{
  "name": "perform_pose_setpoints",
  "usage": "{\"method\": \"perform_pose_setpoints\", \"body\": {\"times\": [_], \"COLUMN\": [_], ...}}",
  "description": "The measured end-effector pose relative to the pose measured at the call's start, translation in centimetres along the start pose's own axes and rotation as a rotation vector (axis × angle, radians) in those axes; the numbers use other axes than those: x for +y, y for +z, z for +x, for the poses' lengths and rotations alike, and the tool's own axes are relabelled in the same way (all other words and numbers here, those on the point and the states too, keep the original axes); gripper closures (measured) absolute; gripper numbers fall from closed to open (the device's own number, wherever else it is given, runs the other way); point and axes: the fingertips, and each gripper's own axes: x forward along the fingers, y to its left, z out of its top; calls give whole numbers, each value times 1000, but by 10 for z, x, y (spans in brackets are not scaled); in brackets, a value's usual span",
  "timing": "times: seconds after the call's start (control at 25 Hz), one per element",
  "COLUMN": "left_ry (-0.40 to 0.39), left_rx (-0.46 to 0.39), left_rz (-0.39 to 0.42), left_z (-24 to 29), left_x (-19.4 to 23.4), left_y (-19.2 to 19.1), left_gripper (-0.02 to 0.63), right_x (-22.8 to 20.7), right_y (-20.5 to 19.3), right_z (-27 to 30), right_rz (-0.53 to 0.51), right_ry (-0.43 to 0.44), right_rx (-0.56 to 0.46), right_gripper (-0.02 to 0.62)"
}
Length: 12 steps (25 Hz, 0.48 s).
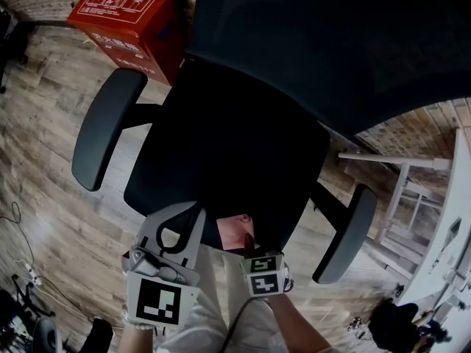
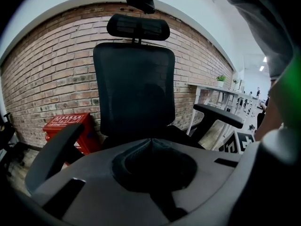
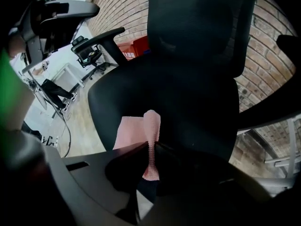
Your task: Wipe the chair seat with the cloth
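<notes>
The black office chair's seat (image 1: 221, 145) fills the middle of the head view, under its mesh backrest (image 1: 331, 43). A pink cloth (image 1: 237, 234) lies at the seat's front edge, and my right gripper (image 1: 254, 252) is shut on it. In the right gripper view a fold of the cloth (image 3: 151, 126) stands pinched between the shut jaws of that gripper (image 3: 151, 147), and the rest hangs onto the seat (image 3: 188, 93). My left gripper (image 1: 184, 219) hovers beside it at the front left of the seat. Its jaws (image 2: 150, 142) are shut and hold nothing, facing the backrest (image 2: 134, 88).
Two dark armrests (image 1: 107, 127) (image 1: 346, 234) flank the seat. A red box (image 1: 132, 13) stands on the wooden floor behind the chair by the brick wall. A white desk frame (image 1: 412, 182) is at the right. Cables (image 1: 22, 271) lie on the floor at the left.
</notes>
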Motion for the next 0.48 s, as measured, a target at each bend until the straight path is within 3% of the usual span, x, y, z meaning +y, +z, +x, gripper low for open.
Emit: {"method": "perform_pose_setpoints", "body": {"times": [0.32,0.48], "left_ry": [-23,-34], "left_rx": [0,1], "left_rz": [19,25], "left_z": [5,9], "left_x": [-14,-20], "left_y": [1,3], "left_gripper": [588,588], "right_x": [1,-12], "right_y": [-32,-36], "right_z": [-9,-15], "right_rz": [-31,5], "right_ry": [22,-5], "right_rx": [31,20], "right_gripper": [545,545]}}
